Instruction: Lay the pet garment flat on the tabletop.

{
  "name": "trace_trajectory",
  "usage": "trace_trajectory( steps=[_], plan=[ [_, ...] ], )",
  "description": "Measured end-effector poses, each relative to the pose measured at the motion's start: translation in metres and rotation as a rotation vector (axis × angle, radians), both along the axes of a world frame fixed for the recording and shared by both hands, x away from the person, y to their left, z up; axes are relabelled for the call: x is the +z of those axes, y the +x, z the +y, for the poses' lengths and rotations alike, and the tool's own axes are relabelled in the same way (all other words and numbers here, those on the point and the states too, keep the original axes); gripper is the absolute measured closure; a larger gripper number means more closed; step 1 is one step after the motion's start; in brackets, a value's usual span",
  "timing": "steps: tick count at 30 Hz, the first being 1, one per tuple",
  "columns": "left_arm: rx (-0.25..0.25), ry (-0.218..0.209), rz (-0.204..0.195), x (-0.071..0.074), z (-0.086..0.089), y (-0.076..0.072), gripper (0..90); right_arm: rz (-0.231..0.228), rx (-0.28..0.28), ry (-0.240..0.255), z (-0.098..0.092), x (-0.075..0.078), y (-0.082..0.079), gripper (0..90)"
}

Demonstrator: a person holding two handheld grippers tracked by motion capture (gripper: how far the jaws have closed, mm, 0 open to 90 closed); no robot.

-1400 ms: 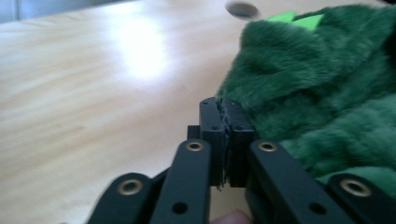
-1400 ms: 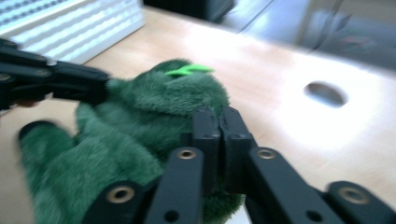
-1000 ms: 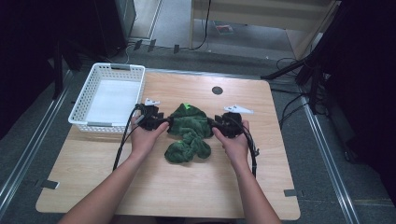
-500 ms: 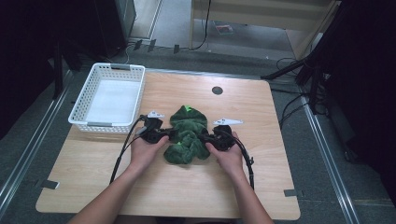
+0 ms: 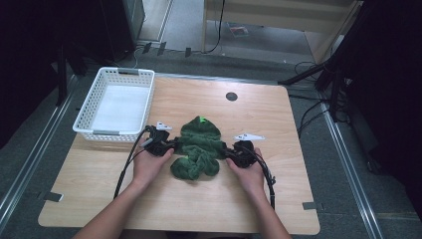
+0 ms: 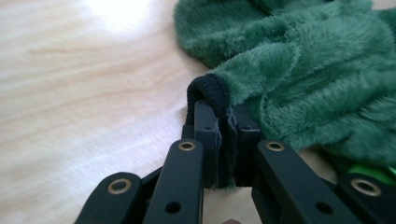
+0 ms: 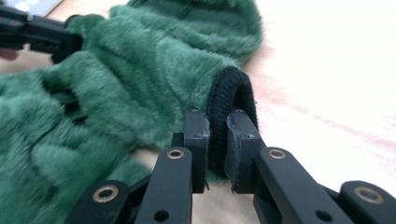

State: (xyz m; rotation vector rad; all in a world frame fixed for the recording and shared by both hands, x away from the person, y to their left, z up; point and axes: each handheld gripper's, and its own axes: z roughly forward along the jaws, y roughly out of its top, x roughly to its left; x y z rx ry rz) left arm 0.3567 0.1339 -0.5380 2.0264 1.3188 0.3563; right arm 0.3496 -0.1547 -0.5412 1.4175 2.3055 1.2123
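Both hands have slid toward the table's near edge since a second ago, and both pairs of jaws have just been closing on the fleece. From the person's forearms outward, the left gripper (image 5: pixel 166 144) pinches one black ribbed cuff (image 6: pixel 211 92) of the green fleece garment (image 5: pixel 199 149), at its nine o'clock side; the right gripper (image 5: pixel 233 150) pinches the other cuff (image 7: pixel 229 100) at three o'clock. That garment lies crumpled mid-table (image 5: pixel 278 119). Farther off, at ten o'clock, sits a white basket (image 5: pixel 89 112).
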Motion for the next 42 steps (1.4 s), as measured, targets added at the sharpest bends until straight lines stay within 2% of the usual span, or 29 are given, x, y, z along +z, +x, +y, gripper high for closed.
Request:
trace_trajectory(
  steps=[2, 3, 4, 5, 7, 9, 11, 12, 15, 17, 18, 19, 20, 21, 22, 24, 25, 26, 28, 30, 31, 32, 33, 35, 36, 37, 39, 40, 42],
  plan=[
    [0.014, 0.004, -0.017, -0.001, -0.001, 0.001, 84.4, -0.033, -0.021, -0.014, 0.003, -0.002, 0.001, 77.5],
    [0.019, -0.002, -0.016, -0.001, 0.0, 0.001, 83.5, -0.058, -0.03, -0.007, 0.003, -0.002, 0.001, 71.3],
    [0.022, -0.008, -0.021, 0.0, 0.0, 0.0, 78.5, -0.102, -0.054, -0.006, 0.002, -0.002, 0.0, 59.2],
    [0.02, 0.002, -0.049, 0.002, 0.0, -0.003, 69.9, -0.147, -0.088, -0.011, 0.0, 0.001, -0.002, 52.8],
    [0.02, 0.009, -0.136, 0.009, 0.001, -0.016, 55.8, -0.177, -0.12, 0.025, -0.007, 0.009, -0.008, 51.5],
    [0.004, -0.033, -0.161, 0.017, 0.005, -0.031, 48.6, -0.193, -0.113, 0.092, -0.017, 0.018, -0.019, 51.0],
    [-0.006, -0.062, -0.184, 0.021, 0.007, -0.047, 46.7, -0.197, -0.073, 0.092, -0.019, 0.024, -0.032, 50.7],
    [-0.014, -0.068, -0.186, 0.022, 0.007, -0.053, 46.1, -0.188, -0.048, 0.098, -0.018, 0.025, -0.039, 50.6],
    [-0.03, -0.138, -0.178, 0.02, 0.009, -0.073, 44.7, -0.133, 0.038, 0.148, -0.015, 0.025, -0.06, 48.3],
    [-0.04, -0.219, -0.157, 0.015, 0.012, -0.084, 43.9, -0.111, 0.092, 0.165, -0.009, 0.025, -0.073, 41.9],
    [-0.055, -0.237, -0.143, 0.013, 0.013, -0.085, 43.3, -0.099, 0.132, 0.177, -0.006, 0.025, -0.077, 37.9],
    [-0.098, -0.256, -0.118, 0.009, 0.013, -0.086, 41.7, -0.091, 0.161, 0.172, -0.002, 0.023, -0.08, 30.7],
    [-0.14, -0.267, -0.095, 0.005, 0.011, -0.087, 42.3, -0.085, 0.187, 0.118, 0.006, 0.019, -0.082, 22.7],
    [-0.171, -0.256, -0.075, 0.002, 0.009, -0.088, 44.8, -0.075, 0.181, 0.063, 0.012, 0.015, -0.081, 22.0],
    [-0.194, -0.23, -0.066, -0.001, 0.006, -0.089, 44.8, -0.065, 0.161, 0.018, 0.017, 0.01, -0.079, 25.1],
    [-0.219, -0.201, -0.05, -0.004, 0.003, -0.091, 58.0, -0.04, 0.117, -0.033, 0.024, 0.002, -0.073, 48.9],
    [-0.226, -0.205, -0.04, -0.004, 0.002, -0.091, 64.7, -0.045, 0.098, -0.055, 0.026, 0.001, -0.072, 58.6],
    [-0.238, -0.231, -0.016, -0.003, 0.003, -0.09, 75.7, -0.053, 0.091, -0.061, 0.028, 0.001, -0.07, 70.7],
    [-0.289, -0.341, 0.051, -0.002, 0.006, -0.087, 81.8, -0.063, 0.09, -0.007, 0.029, 0.008, -0.068, 81.7],
    [-0.36, -0.464, 0.103, -0.001, 0.008, -0.084, 82.8, -0.123, 0.106, 0.041, 0.032, 0.021, -0.069, 83.8],
    [-0.42, -0.512, 0.126, -0.001, 0.008, -0.084, 82.5, -0.163, 0.12, 0.067, 0.033, 0.029, -0.07, 83.8],
    [-0.465, -0.525, 0.155, -0.002, 0.007, -0.084, 81.1, -0.196, 0.142, 0.101, 0.035, 0.036, -0.071, 83.4],
    [-0.481, -0.475, 0.157, -0.001, 0.005, -0.085, 77.8, -0.217, 0.165, 0.129, 0.037, 0.043, -0.073, 82.3],
    [-0.413, -0.292, 0.084, 0.001, 0.002, -0.09, 62.9, -0.252, 0.218, 0.169, 0.04, 0.048, -0.073, 78.8],
    [-0.358, -0.252, 0.047, 0.001, 0.004, -0.091, 54.3, -0.252, 0.229, 0.177, 0.043, 0.048, -0.072, 79.1],
    [-0.34, -0.27, 0.029, 0.002, 0.008, -0.09, 47.5, -0.258, 0.214, 0.165, 0.045, 0.047, -0.071, 80.0],
    [-0.278, -0.343, -0.018, 0.007, 0.018, -0.089, 44.9, -0.251, 0.202, 0.154, 0.047, 0.044, -0.07, 79.9],
    [-0.248, -0.342, -0.056, 0.011, 0.021, -0.09, 43.1, -0.252, 0.207, 0.143, 0.049, 0.042, -0.069, 78.8],
    [-0.222, -0.299, -0.104, 0.014, 0.022, -0.09, 40.9, -0.275, 0.216, 0.126, 0.05, 0.042, -0.07, 70.9]
  ],
)
